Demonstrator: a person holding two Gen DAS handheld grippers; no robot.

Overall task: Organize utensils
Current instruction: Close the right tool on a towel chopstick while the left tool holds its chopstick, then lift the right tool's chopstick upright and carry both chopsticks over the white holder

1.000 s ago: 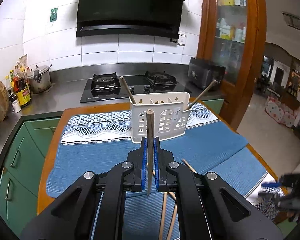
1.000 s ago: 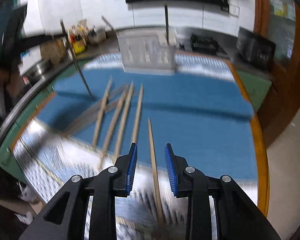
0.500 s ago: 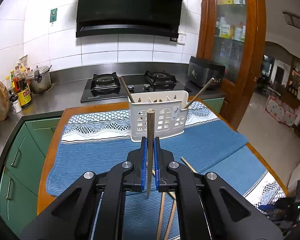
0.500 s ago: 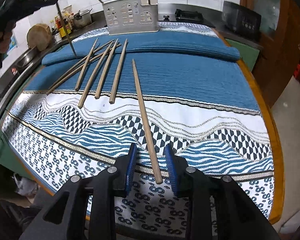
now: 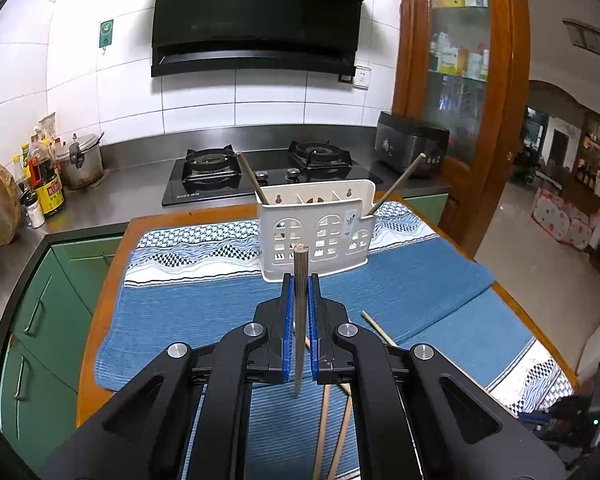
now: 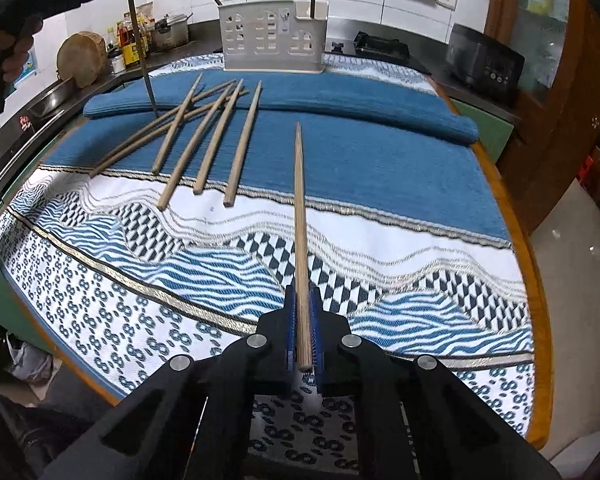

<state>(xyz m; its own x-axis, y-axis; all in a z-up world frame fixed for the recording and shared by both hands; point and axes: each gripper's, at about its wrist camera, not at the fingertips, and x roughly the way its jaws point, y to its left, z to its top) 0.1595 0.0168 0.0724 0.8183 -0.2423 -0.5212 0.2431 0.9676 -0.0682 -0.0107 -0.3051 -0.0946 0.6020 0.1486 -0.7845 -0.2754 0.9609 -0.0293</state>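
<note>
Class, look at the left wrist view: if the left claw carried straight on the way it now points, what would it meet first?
Probably the white utensil holder. The left claw, shut on an upright chopstick, points at it across bare blue cloth. Depth is uncertain; it might touch the cloth first.

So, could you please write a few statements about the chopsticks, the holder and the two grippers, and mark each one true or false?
1. The left gripper is shut on a dark chopstick held upright. True.
2. The right gripper is open and holds nothing. False: it grips a light chopstick.
3. The white holder has chopsticks in it. True.
4. No loose chopsticks remain on the cloth. False: several loose chopsticks lie there.
</note>
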